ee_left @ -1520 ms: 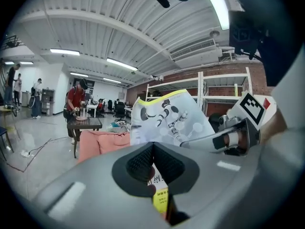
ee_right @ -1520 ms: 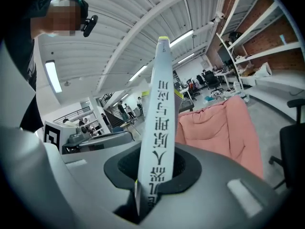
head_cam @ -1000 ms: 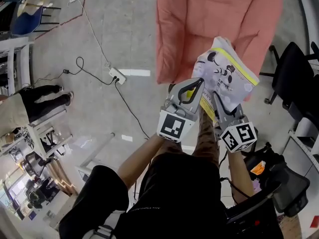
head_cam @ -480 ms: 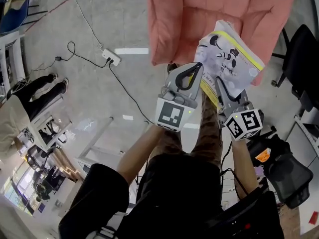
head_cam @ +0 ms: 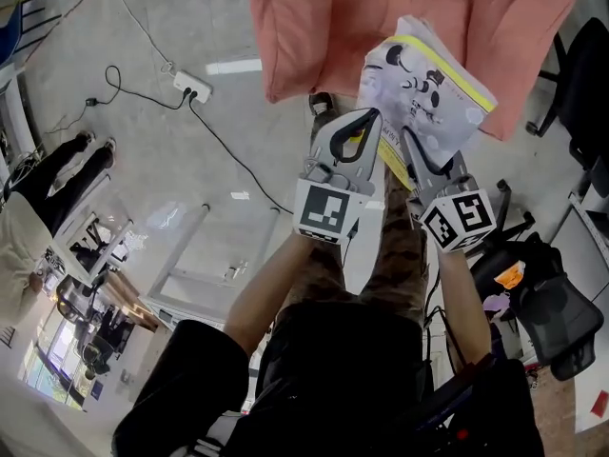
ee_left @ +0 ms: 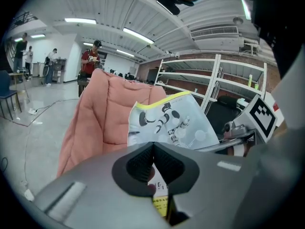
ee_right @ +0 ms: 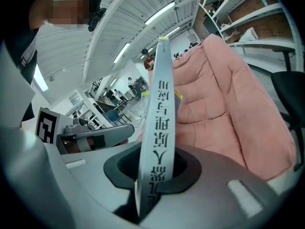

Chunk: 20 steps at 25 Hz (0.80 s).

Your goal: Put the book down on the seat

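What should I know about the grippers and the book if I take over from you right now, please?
Right gripper: shut on the book, clamping its spine.
Left gripper: jaws together at the book's lower edge; I cannot tell whether they pinch a cover.
Book: held up in front of the pink padded seat, not resting on it.
Done: the book is in hand at the seat.
To do: lower it onto the seat cushion, open the jaws and withdraw.
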Each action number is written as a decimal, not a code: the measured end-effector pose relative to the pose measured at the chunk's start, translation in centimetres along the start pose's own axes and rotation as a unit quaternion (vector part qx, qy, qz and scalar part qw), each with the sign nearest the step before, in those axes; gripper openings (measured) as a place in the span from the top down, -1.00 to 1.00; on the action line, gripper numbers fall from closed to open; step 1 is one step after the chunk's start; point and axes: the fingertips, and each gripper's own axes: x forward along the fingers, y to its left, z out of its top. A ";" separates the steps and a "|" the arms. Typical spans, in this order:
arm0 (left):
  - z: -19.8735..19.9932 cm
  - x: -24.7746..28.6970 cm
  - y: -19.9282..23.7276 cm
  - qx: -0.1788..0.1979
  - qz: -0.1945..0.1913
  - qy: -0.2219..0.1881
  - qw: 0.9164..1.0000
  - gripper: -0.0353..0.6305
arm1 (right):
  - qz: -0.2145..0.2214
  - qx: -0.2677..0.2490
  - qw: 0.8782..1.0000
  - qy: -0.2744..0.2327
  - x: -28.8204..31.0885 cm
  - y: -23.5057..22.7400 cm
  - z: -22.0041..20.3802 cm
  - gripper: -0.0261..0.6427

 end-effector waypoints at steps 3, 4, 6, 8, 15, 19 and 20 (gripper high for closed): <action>-2.3 0.5 0.2 -0.008 0.005 0.017 1.000 0.89 | -0.008 0.011 1.000 -0.001 0.6 -1.0 -1.4 0.67; -3.0 0.7 0.3 -0.010 0.006 0.021 1.000 0.89 | -0.009 0.014 1.000 -0.001 0.9 -1.3 -1.9 0.67; -4.2 1.1 0.5 -0.015 0.007 0.028 0.999 0.89 | -0.011 0.018 1.000 0.004 1.3 -1.8 -2.9 0.67; -5.3 1.5 0.6 -0.019 0.008 0.034 0.999 0.89 | -0.011 0.020 1.000 0.011 1.7 -2.3 -4.0 0.67; -8.6 2.9 0.1 -0.036 0.015 0.060 0.997 0.89 | -0.020 0.032 0.999 0.031 2.3 -4.2 -7.4 0.67; -9.3 3.1 -1.3 -0.038 0.013 0.059 0.997 0.89 | -0.020 0.032 0.998 0.042 1.5 -4.9 -8.1 0.67; -9.4 3.2 -1.3 -0.040 0.014 0.058 0.997 0.89 | -0.018 0.030 0.998 0.043 1.6 -5.1 -8.1 0.67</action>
